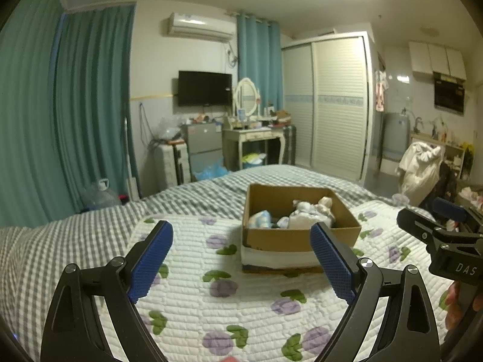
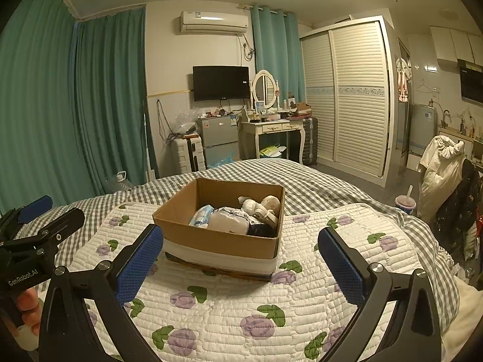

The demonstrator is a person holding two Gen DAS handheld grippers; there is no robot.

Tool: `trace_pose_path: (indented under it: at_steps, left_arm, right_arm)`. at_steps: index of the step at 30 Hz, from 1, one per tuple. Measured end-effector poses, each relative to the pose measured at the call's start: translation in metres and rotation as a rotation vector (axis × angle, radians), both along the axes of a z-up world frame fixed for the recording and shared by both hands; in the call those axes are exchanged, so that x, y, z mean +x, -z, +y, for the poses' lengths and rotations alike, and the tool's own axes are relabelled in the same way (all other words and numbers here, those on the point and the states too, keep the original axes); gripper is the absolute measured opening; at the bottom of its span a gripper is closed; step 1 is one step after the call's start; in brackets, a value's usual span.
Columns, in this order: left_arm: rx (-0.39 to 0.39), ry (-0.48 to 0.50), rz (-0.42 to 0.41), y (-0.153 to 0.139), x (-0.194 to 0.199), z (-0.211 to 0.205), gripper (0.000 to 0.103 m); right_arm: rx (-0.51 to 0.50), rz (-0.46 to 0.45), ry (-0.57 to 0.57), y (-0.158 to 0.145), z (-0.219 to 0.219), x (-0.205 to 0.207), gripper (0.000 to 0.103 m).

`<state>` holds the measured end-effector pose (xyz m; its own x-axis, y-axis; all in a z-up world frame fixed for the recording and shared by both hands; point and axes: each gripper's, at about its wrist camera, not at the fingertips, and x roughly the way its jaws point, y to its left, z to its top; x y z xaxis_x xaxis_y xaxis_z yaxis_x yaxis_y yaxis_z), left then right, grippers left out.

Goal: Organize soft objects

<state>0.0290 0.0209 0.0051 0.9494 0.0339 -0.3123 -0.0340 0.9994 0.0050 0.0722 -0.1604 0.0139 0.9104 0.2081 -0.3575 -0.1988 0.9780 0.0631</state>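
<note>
A cardboard box sits on a white quilted mat with purple flower prints, which is spread over a grey-and-white checked bedsheet. The box is open-topped and rests on a flat white base.

Inside it lie the soft things: a cream plush toy against the far right wall, a blue-and-white soft packet toward the left, a pale folded cloth in the middle and a dark garment at the near right corner.

The left gripper hangs over the mat with its blue-padded fingers spread wide and nothing between them. The box lies ahead of it and to the right, behind the right finger, apart from both pads.

The right gripper is likewise wide open and empty. The box stands straight ahead of it, centred between the two fingers but beyond their tips, not touched.

Each gripper shows at the edge of the other's view, side by side and near the box.
</note>
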Motion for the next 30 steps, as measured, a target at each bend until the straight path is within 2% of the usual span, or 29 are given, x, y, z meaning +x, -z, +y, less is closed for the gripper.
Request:
trace_pose_path:
  at_steps: [30]
  left_arm:
    - [0.006, -0.002, 0.010, 0.0037, 0.0008, -0.0017, 0.094]
  right_arm:
    - [-0.007, 0.006, 0.000, 0.0024, 0.0032, -0.0020, 0.103]
